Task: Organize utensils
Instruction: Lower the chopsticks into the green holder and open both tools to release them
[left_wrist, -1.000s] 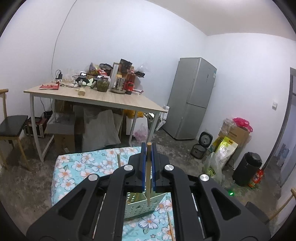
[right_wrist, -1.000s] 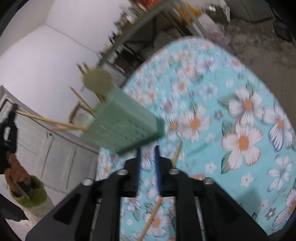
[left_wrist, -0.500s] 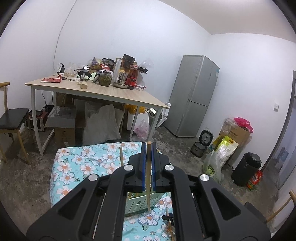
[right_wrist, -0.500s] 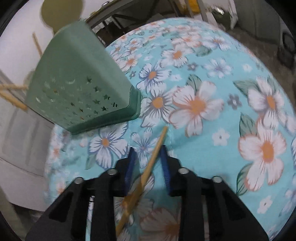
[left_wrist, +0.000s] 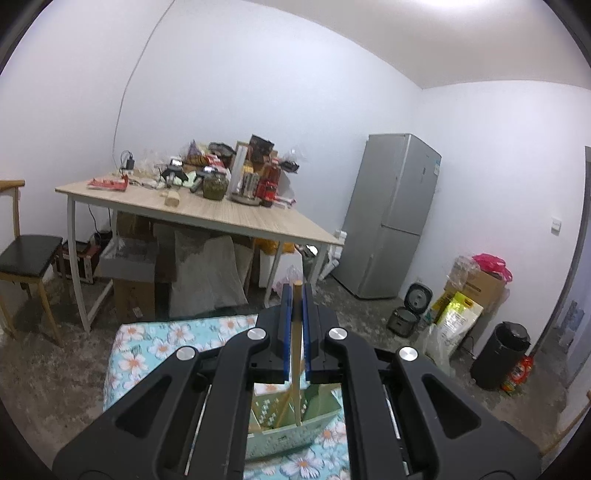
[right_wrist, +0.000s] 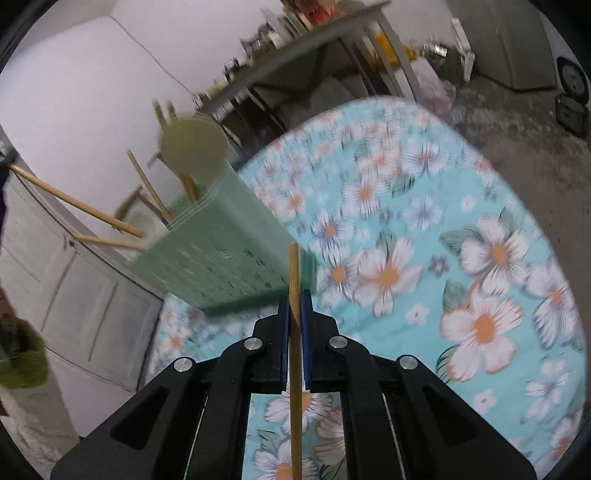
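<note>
In the left wrist view, the left gripper (left_wrist: 296, 325) sits at the lower centre of the frame with its blue pads pressed together on a wooden chopstick (left_wrist: 296, 354). The stick runs upright through the jaws, its tip showing just above the pads and its lower end reaching down into the green utensil holder (left_wrist: 291, 428) at the bottom centre. The holder stands on a floral tablecloth (left_wrist: 147, 354), which shows at the lower left. Behind, a cluttered wooden table (left_wrist: 229, 218) fills the middle left, a grey refrigerator (left_wrist: 395, 218) stands at the right, and a black chair (left_wrist: 29, 251) is at the left edge.

In the right wrist view, the right gripper (right_wrist: 294, 317) is at the lower centre, its jaws having just closed down onto a second chopstick (right_wrist: 294, 369). This one runs straight up the middle of the frame, from the bottom edge through the pads to a tip just above them. The green holder (right_wrist: 221, 254) appears blurred at centre left, tilted in the frame, with several chopsticks (right_wrist: 74, 199) and a round-headed utensil (right_wrist: 192, 147) sticking out of its top toward the upper left. The flowered cloth (right_wrist: 461, 258) covers the right half.
</note>
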